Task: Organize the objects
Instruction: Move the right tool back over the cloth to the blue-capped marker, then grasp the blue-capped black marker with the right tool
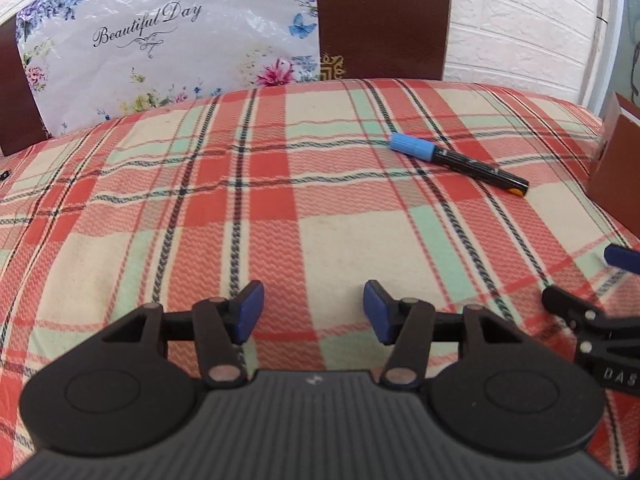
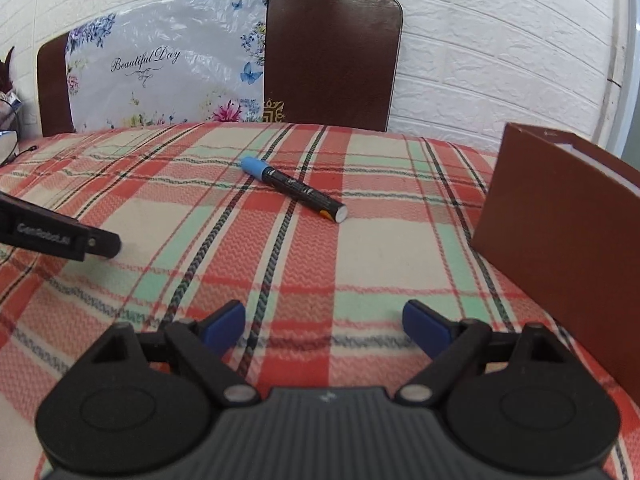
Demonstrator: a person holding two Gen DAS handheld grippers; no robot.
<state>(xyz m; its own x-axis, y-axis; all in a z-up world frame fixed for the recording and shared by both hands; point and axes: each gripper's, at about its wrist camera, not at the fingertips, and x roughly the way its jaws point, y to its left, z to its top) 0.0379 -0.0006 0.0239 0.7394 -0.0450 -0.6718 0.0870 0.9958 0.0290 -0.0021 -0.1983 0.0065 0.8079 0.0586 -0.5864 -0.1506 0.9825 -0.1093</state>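
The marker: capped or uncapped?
Capped. The marker lies flat on the plaid cloth with its blue cap seated on one end; no tip shows.

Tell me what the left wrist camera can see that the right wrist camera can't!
Only the left wrist view shows the left gripper from behind, both blue fingers spread open, plus the right gripper's finger poking in at the edge.

Only the right wrist view shows the right gripper from behind, open too, the whole side of the brown box, and some cables at far left.

Both show the blue-capped marker lying untouched on the plaid cloth, the flowery "Beautiful Day" bag, and the brown chair back.
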